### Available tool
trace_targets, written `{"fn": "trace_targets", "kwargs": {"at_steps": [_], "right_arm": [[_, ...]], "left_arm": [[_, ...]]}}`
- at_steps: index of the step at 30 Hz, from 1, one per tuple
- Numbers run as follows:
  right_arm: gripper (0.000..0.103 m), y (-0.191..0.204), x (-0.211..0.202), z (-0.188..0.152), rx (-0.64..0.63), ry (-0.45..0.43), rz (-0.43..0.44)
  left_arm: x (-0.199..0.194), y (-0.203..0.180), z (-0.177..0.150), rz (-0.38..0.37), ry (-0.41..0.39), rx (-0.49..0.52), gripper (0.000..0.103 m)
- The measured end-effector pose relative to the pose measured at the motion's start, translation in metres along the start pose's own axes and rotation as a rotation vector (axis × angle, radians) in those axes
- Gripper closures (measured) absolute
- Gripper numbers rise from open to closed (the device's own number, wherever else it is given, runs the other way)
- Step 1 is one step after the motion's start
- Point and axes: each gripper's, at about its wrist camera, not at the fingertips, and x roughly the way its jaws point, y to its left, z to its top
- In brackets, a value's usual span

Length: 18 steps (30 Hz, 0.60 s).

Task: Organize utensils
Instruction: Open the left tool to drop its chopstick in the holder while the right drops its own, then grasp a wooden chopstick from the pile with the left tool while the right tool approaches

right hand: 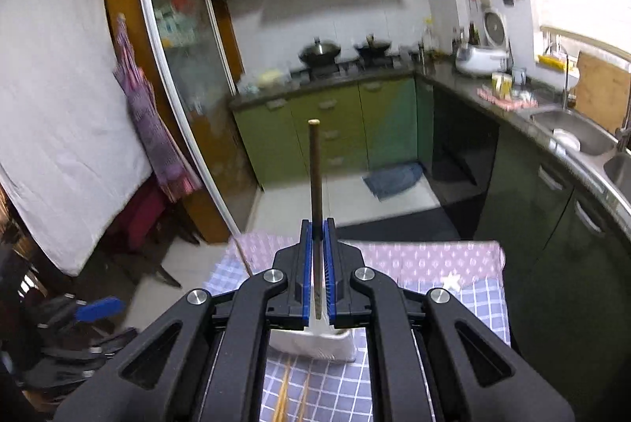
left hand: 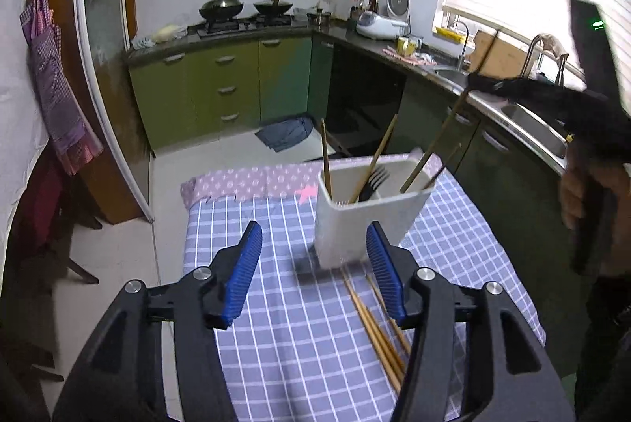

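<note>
A white two-part utensil holder (left hand: pixel 355 221) stands on the blue checked tablecloth (left hand: pixel 276 303). It holds several wooden chopsticks and a black fork (left hand: pixel 374 177). More chopsticks (left hand: pixel 378 335) lie loose on the cloth in front of it. My left gripper (left hand: pixel 314 236) is open just before the holder, with nothing between its blue pads. My right gripper (right hand: pixel 317 225) is shut on one chopstick (right hand: pixel 314 169) that points upward, above the holder (right hand: pixel 315 343). In the left wrist view that chopstick (left hand: pixel 445 130) slants down toward the holder's right compartment.
A person's hand (left hand: pixel 572 193) grips the right tool at the table's right edge. Beyond are green cabinets, a dark counter with a steel sink (left hand: pixel 532 126), and a blue rag on the floor (left hand: pixel 286 132). A chair and an apron (left hand: pixel 51 86) are at the left.
</note>
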Motion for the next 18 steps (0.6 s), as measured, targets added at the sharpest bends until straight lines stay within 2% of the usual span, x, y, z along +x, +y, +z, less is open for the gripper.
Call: {"fn": "trace_targets", "kwargs": {"at_steps": [4,6,9,12,13,15,18], "right_arm": [[0.095,0.004,0.027,-0.012,-0.02,0.058,-0.009],[0.085,0.006,0.027,-0.016,-0.029,0.059,0.0],[0.085,0.007,0.004,-0.017,-0.047,0.011,-0.004],[0.079,0.006,-0.031,-0.029,-0.059,-0.022,0.038],[0.074,0.006,-0.042,-0.038,-0.069,-0.019,0.047],[0.074,0.001,-0.055,-0.064,-0.085,0.016,0.056],[0.074,-0.008,-0.056,-0.109,-0.11,0.114,0.044]], "left_arm": [[0.002,0.002,-0.006,-0.009,0.035,-0.004,0.05],[0.005,0.001,-0.01,-0.018,0.051,-0.005,0.05],[0.011,-0.007,-0.016,-0.024,0.081,0.006,0.05],[0.022,-0.015,-0.024,-0.041,0.13,0.007,0.05],[0.027,-0.017,-0.027,-0.046,0.149,0.005,0.05],[0.04,-0.022,-0.035,-0.058,0.197,-0.003,0.05],[0.069,-0.03,-0.055,-0.083,0.313,-0.035,0.05]]}}
